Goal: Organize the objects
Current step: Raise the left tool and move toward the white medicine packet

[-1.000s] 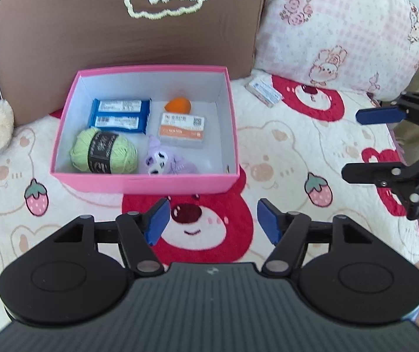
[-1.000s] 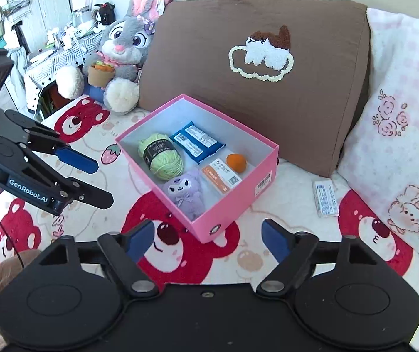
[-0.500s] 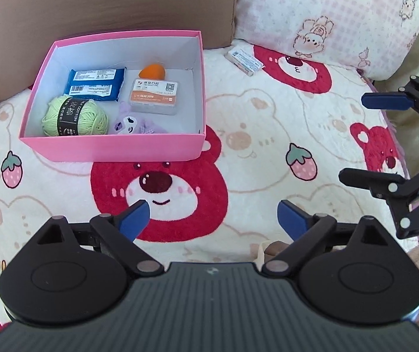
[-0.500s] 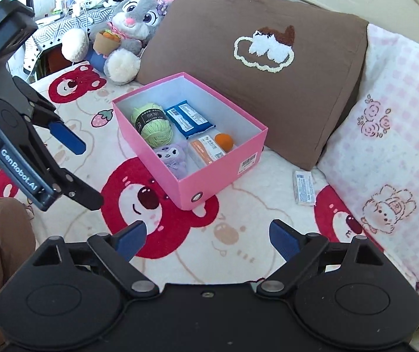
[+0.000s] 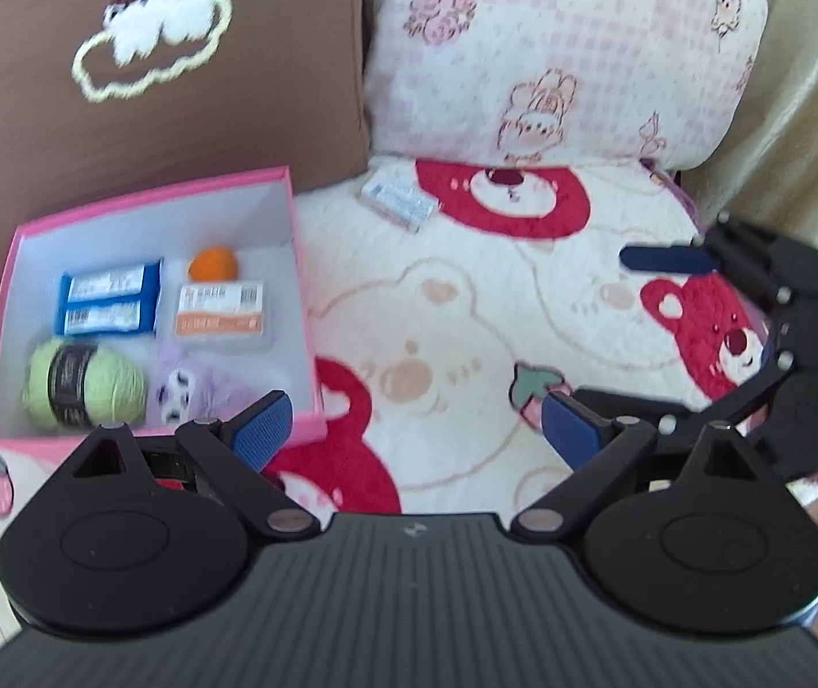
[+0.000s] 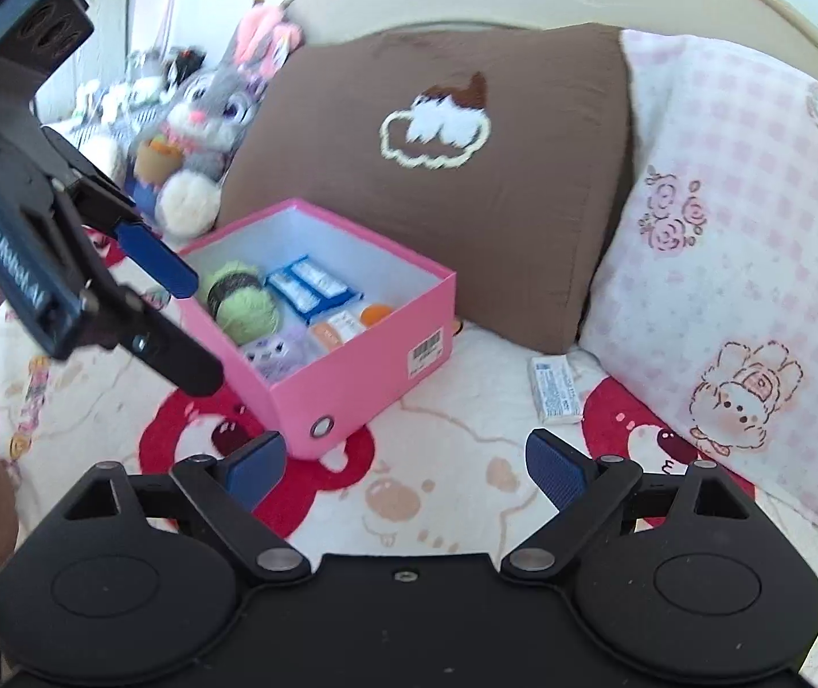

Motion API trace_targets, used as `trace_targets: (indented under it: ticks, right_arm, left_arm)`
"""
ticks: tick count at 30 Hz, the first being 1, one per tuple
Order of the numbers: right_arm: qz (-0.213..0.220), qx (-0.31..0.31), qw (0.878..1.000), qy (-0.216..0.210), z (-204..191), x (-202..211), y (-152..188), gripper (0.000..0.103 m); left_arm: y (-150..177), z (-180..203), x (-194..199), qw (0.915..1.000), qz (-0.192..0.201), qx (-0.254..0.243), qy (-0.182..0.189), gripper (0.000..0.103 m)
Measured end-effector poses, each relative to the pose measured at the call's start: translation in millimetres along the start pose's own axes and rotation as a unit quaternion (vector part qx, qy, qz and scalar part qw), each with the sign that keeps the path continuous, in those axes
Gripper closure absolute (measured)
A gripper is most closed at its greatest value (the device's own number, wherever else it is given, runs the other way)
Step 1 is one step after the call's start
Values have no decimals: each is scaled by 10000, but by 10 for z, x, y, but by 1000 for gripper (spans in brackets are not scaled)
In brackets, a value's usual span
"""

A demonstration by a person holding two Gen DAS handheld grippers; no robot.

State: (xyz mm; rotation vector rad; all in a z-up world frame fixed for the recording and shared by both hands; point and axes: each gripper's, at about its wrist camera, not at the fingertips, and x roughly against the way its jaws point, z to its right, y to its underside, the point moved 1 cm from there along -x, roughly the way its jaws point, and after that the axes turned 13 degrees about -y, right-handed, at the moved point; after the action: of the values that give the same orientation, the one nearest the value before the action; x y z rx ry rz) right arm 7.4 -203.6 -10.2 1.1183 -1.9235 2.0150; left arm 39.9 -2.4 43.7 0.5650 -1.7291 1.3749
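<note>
- Left gripper: fingers wide apart, holding nothing, above the bed.
- Right gripper: fingers wide apart, holding nothing.
- Pink box: on the bed, containing yarn, packets and a plush.
- White packet: on the bed beside the box, near the pillows.

The bed is covered by a cream quilt printed with red bears and strawberries. A pink box sits directly on it, open-topped, its back edge close to a brown pillow with a cloud patch. Beside that leans a pink checked pillow. 1 small white packet lies flat on the quilt, apart from the box, just in front of the 2 pillows. A grey plush rabbit sits left of the brown pillow.
</note>
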Motion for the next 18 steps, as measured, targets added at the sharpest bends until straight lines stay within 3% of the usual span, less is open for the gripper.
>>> trace_targets:
  ticks: [3,5,10,12,14,18]
  right_arm:
    - [541,-284,9976,-311,152,26,124,10]
    - [660,-494,9959,-373,241,0,161,9]
    - [626,-557,9964,89,336,-117,148,9]
    - [503,-626,9966,185,385,-175,148,8]
    - [294,-663,9969,292,451,-268,144,7]
    - [20,-496,9963,698,628,-450,140,7]
  left_arm:
    - [-210,105,-71,9992,243,-293,-93,8]
    - [-327,172,-160,9985,321,-424,-141,8]
    - [-579,319,-466,9985,369,-380,-146,8]
    - [-667,380,-600,9984,316,-432,-177,8]
    - [-766,384,-742,9992,171,-330,112,8]
    - [-929,430,-1013,9996,110,-266,16,8]
